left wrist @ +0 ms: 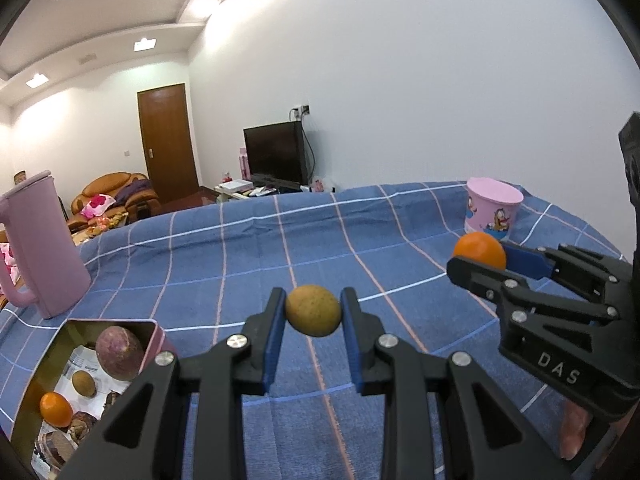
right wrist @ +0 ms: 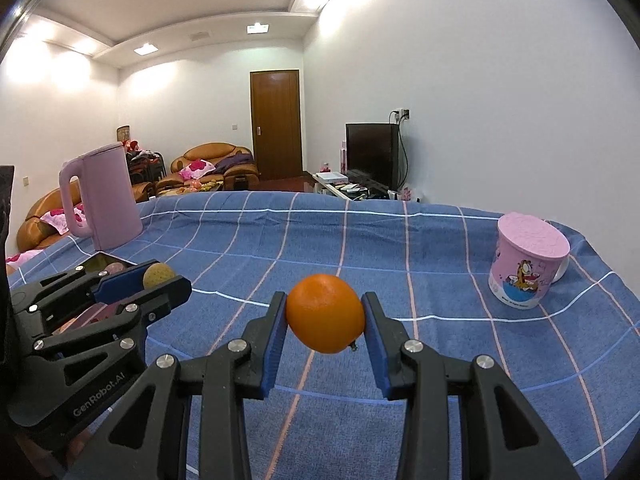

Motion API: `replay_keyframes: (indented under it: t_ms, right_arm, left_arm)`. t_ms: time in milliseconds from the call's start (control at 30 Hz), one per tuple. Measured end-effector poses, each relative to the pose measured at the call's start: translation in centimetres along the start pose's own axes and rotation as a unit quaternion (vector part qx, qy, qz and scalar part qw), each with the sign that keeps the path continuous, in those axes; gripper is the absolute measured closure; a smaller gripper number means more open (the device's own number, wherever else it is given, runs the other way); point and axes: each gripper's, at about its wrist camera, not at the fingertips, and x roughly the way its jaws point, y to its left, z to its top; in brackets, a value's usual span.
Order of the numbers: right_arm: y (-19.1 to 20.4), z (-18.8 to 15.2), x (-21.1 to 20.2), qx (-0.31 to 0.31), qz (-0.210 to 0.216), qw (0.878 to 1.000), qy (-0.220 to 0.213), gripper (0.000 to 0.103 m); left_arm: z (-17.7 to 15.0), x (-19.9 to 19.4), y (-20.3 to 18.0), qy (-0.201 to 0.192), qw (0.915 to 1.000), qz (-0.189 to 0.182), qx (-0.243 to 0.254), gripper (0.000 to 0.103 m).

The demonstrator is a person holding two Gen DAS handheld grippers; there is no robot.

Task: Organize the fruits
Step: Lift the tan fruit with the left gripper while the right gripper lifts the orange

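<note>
My left gripper is shut on a small yellow-brown fruit and holds it above the blue checked cloth. My right gripper is shut on an orange, also held above the cloth. Each gripper shows in the other's view: the right one with its orange at the right, the left one with its yellow-brown fruit at the left. A pink tin box at lower left holds a purple fruit, a small brown fruit, a small orange and other pieces.
A pink kettle stands at the left, behind the tin box. A pink cartoon cup with a lid stands at the far right of the table. Behind the table are a TV, sofas and a door.
</note>
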Motion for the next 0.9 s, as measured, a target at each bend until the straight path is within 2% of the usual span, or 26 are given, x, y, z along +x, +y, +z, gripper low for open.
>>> replay_keyframes:
  t_ms: [333, 900]
  right_arm:
    - [0.3, 0.0, -0.3, -0.003, 0.004, 1.000, -0.006, 0.064]
    - [3.3, -0.3, -0.5, -0.038, 0.013, 0.999, 0.002, 0.064]
  left_arm:
    - [-0.2, -1.2, 0.2, -0.020, 0.9997, 0.017, 0.002, 0.074]
    - [-0.8, -2.4, 1.5, -0.009, 0.9997, 0.020, -0.010, 0.074]
